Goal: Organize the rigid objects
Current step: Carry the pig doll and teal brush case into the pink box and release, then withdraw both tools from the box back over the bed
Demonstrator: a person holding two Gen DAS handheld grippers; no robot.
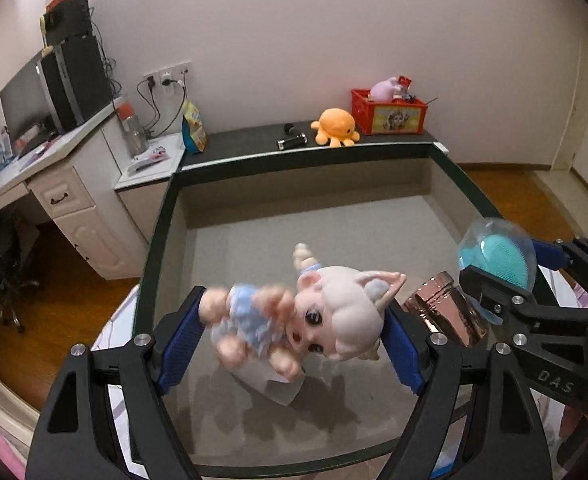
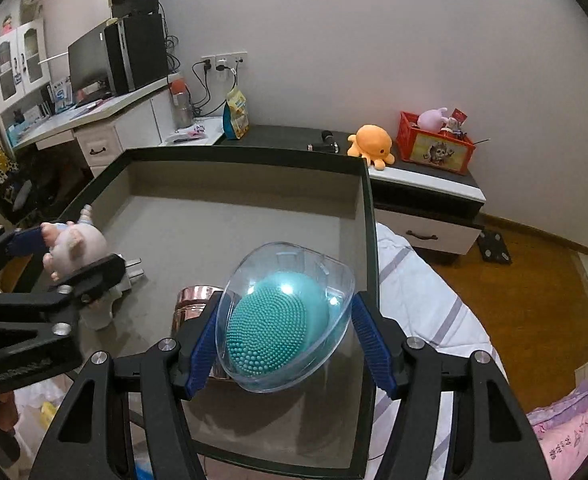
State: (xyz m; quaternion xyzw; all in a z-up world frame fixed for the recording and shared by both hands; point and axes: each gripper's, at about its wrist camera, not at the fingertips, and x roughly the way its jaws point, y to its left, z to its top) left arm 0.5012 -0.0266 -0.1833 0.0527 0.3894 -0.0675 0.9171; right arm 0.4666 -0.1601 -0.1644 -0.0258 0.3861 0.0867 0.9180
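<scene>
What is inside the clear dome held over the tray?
Inside the clear dome sits a teal nubbed brush, bristled face toward the camera. Its back and any handle are hidden. The right hand-held gripper clamps the dome.

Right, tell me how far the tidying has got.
Done: a rose-gold jar and a white plug already lie in the grey bin. In hand: the left tongs hold a doll and the right tongs a clear-cased teal brush, both over the bin. Left: setting both down.
</scene>
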